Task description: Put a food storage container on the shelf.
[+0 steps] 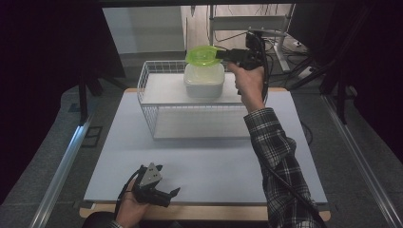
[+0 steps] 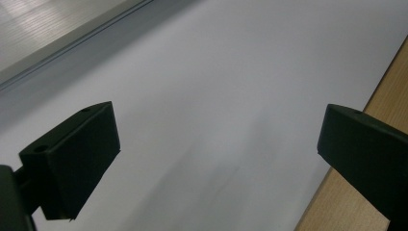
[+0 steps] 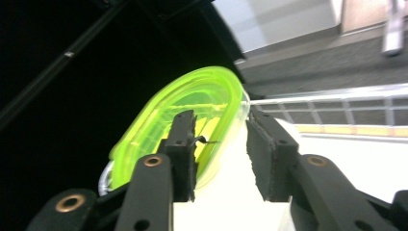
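Two hand-held grippers are in play, and the right hand-held gripper (image 1: 227, 55) is by far the nearer to the green lid (image 1: 203, 55), which sits tilted on the white container (image 1: 204, 80) at the far side of the wire basket (image 1: 147, 102). That lid lies just left of the gripper, its edge between jaws that stand parted, their pads off it. Any regrasp would run leftward along that edge. Near the table (image 1: 204, 166) front, the left hand-held gripper (image 1: 172, 194) rests open, holding nothing.
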The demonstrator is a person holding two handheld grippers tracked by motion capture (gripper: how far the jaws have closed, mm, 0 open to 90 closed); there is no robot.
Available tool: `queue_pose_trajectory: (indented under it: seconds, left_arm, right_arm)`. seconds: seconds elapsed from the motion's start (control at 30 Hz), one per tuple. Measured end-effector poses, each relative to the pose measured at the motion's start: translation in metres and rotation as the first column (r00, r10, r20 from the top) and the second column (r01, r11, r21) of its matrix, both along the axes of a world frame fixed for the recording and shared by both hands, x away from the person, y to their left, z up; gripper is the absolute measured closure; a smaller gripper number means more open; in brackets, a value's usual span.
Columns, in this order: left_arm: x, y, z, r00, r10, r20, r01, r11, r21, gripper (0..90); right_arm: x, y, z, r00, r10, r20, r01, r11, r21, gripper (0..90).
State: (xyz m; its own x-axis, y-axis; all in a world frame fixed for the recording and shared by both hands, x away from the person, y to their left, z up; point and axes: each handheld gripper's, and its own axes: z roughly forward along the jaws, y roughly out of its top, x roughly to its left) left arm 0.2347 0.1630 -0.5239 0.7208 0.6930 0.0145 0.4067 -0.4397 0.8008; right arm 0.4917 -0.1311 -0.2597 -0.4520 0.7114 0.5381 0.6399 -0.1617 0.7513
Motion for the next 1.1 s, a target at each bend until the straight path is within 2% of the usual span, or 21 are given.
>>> queue_pose_trajectory:
  seconds: [0.03, 0.1, 0.2, 0.23, 0.47, 0.57, 0.73, 0.9, 1.1]
  left_arm:
    - [0.000, 0.000, 0.000, 1.0000, 0.000, 0.000, 0.000, 1.0000, 0.000, 0.7]
    - [0.000, 0.000, 0.000, 1.0000, 0.000, 0.000, 0.000, 1.0000, 0.000, 0.7]
    - [0.000, 0.000, 0.000, 1.0000, 0.000, 0.000, 0.000, 1.0000, 0.000, 0.7]
    - [0.000, 0.000, 0.000, 1.0000, 0.000, 0.000, 0.000, 1.0000, -0.001, 0.7]
    - [0.000, 0.000, 0.000, 1.0000, 0.000, 0.001, 0.000, 1.0000, 0.000, 0.7]
    - [0.000, 0.000, 0.000, 1.0000, 0.000, 0.000, 0.000, 1.0000, -0.001, 0.7]
    - [0.000, 0.000, 0.000, 1.0000, -0.001, -0.001, 0.001, 1.0000, 0.002, 0.7]
    - [0.000, 0.000, 0.000, 1.0000, 0.000, 0.000, 0.000, 1.0000, 0.000, 0.7]
    - [0.000, 0.000, 0.000, 1.0000, -0.001, 0.001, 0.001, 0.9998, -0.018, 0.7]
  right_arm:
    - [0.001, 0.000, 0.000, 0.9999, -0.011, 0.008, 0.011, 1.000, -0.025, 60.5]
    - [0.002, -0.001, -0.001, 0.9999, -0.008, 0.010, 0.008, 1.000, -0.023, 58.7]
    - [0.004, -0.002, -0.002, 0.9997, -0.004, 0.026, 0.005, 1.000, -0.023, 49.0]
    - [0.004, -0.002, -0.002, 0.9997, -0.004, 0.026, 0.005, 1.000, -0.023, 49.0]
    - [0.003, -0.004, -0.001, 0.9961, 0.054, 0.069, -0.053, 0.998, -0.019, 24.2]
    - [0.000, -0.007, -0.001, 0.9926, 0.079, 0.093, -0.077, 0.997, -0.024, 18.8]
    - [-0.007, -0.010, -0.002, 0.9869, 0.112, 0.117, -0.106, 0.993, -0.056, 13.3]
    - [-0.016, -0.015, -0.006, 0.9827, 0.138, 0.123, -0.132, 0.989, -0.060, 11.2]
    - [-0.030, -0.019, -0.012, 0.9730, 0.163, 0.163, -0.144, 0.982, -0.124, 8.6]
